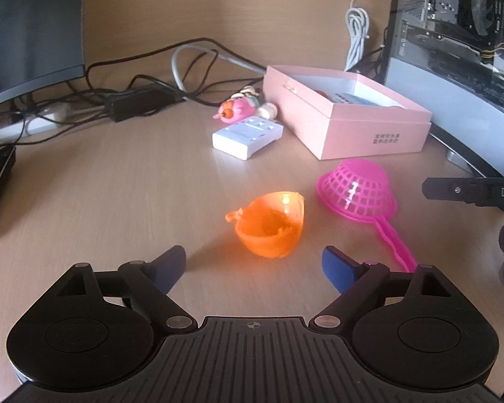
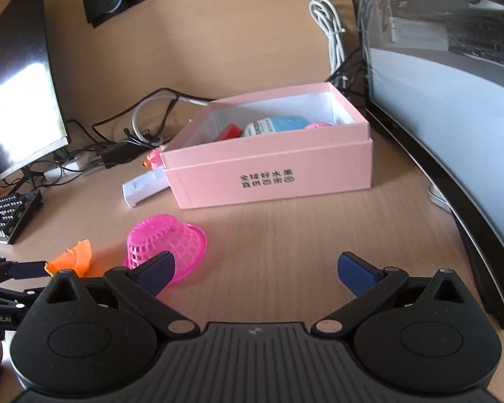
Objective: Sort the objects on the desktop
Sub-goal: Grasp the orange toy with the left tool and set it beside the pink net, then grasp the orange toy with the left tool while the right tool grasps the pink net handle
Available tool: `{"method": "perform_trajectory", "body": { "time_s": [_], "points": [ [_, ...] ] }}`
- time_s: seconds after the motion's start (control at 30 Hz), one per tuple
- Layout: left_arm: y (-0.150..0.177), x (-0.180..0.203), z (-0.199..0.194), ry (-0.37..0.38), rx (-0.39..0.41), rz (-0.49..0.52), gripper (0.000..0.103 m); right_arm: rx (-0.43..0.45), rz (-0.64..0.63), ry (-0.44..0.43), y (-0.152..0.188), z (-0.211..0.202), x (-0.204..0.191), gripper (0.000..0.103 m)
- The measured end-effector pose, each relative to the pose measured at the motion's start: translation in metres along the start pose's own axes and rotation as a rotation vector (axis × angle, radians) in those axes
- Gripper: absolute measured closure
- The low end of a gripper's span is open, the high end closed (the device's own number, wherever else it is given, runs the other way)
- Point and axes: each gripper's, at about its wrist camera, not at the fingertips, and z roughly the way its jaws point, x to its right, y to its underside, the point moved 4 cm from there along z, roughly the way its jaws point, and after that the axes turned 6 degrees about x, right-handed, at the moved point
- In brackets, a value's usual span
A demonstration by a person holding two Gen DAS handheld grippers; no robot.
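Note:
An open pink box (image 1: 352, 127) (image 2: 272, 174) stands on the wooden desk and holds a red item, a blue-and-white packet (image 2: 279, 124) and something pink. An orange toy cup (image 1: 272, 225) (image 2: 74, 257) lies on its side just ahead of my open, empty left gripper (image 1: 253, 265). A pink mesh strainer (image 1: 356, 189) (image 2: 168, 241) lies upside down to its right. A white flat case (image 1: 247, 136) (image 2: 144, 186) and a small pink doll (image 1: 238, 107) lie left of the box. My right gripper (image 2: 255, 270) is open and empty, with the strainer at its left finger.
Monitors stand at the left (image 1: 30, 30) and right (image 2: 447, 127). Black cables (image 1: 144, 84), a white power strip (image 1: 27, 124) and a coiled white cable (image 1: 356, 33) lie at the back. A keyboard (image 2: 6, 215) sits at the left edge. An open computer case (image 1: 460, 16) stands back right.

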Motion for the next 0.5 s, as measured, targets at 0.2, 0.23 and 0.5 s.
{"method": "perform_trajectory", "body": {
  "time_s": [0.2, 0.23, 0.5],
  "points": [
    [0.0, 0.008, -0.004, -0.004, 0.021, 0.037, 0.008, -0.047, 0.01, -0.005, 0.001, 0.007, 0.003, 0.0],
    [0.0, 0.01, -0.003, -0.005, 0.023, 0.045, 0.008, -0.048, 0.004, -0.005, 0.002, 0.007, 0.002, 0.0],
    [-0.015, 0.03, 0.026, -0.032, -0.032, 0.062, 0.011, -0.041, 0.011, -0.036, 0.001, 0.006, 0.002, 0.0]
  ]
}}
